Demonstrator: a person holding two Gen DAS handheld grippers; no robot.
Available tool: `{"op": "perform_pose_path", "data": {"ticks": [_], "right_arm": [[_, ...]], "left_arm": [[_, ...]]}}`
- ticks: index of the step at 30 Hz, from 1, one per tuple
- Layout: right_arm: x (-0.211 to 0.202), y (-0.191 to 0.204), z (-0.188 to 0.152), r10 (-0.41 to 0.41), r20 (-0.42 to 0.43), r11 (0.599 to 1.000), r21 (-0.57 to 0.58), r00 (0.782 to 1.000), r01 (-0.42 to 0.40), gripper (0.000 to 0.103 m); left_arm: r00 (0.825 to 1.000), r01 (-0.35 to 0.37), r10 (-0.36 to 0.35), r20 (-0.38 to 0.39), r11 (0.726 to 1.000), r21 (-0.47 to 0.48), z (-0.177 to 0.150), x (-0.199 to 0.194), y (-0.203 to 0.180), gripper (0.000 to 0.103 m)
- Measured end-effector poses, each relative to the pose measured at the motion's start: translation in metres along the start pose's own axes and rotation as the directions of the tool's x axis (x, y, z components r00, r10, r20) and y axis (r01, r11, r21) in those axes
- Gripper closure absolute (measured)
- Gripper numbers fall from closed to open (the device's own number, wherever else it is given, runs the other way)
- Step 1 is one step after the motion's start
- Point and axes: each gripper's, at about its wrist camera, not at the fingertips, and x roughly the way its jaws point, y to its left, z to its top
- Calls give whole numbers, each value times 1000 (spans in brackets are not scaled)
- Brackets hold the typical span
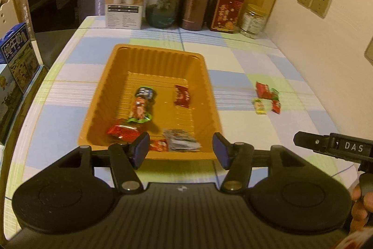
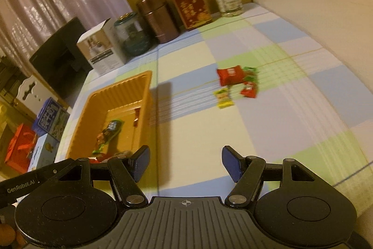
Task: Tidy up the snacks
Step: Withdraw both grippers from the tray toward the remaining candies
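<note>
An orange tray (image 1: 211, 95) (image 2: 144, 95) sits on the checked tablecloth and holds several snack packets: a long green-ended packet (image 1: 141, 105) (image 2: 109, 133), a dark red one (image 1: 182, 95), a red one (image 1: 123, 131) and a silver one (image 1: 181, 140). A small cluster of loose snacks lies on the cloth to the tray's right: a red packet (image 1: 262, 89) (image 2: 230, 75), a yellow-green one (image 1: 260, 106) (image 2: 223, 98) and a small red one (image 1: 276, 106) (image 2: 249, 89). My left gripper (image 1: 180, 149) is open and empty over the tray's near edge. My right gripper (image 2: 185, 163) is open and empty, above bare cloth short of the cluster.
Along the table's back edge stand a white box (image 1: 126, 1), a glass jar (image 1: 162, 6), a brown canister (image 1: 195, 4), a red tin (image 1: 226, 13) and a clear jar (image 1: 253, 21). A wall runs along the right. Milk cartons (image 1: 16, 55) and a dark chair (image 1: 56, 1) are at left.
</note>
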Motion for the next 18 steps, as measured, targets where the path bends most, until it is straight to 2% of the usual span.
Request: {"op": "perform_pose_path", "data": {"ticks": [18], "right_arm": [[-33, -59, 5, -87, 62, 991, 102, 994, 81, 35]], "left_arm": [[999, 41, -44, 28, 995, 96, 2, 12, -57, 20]]}}
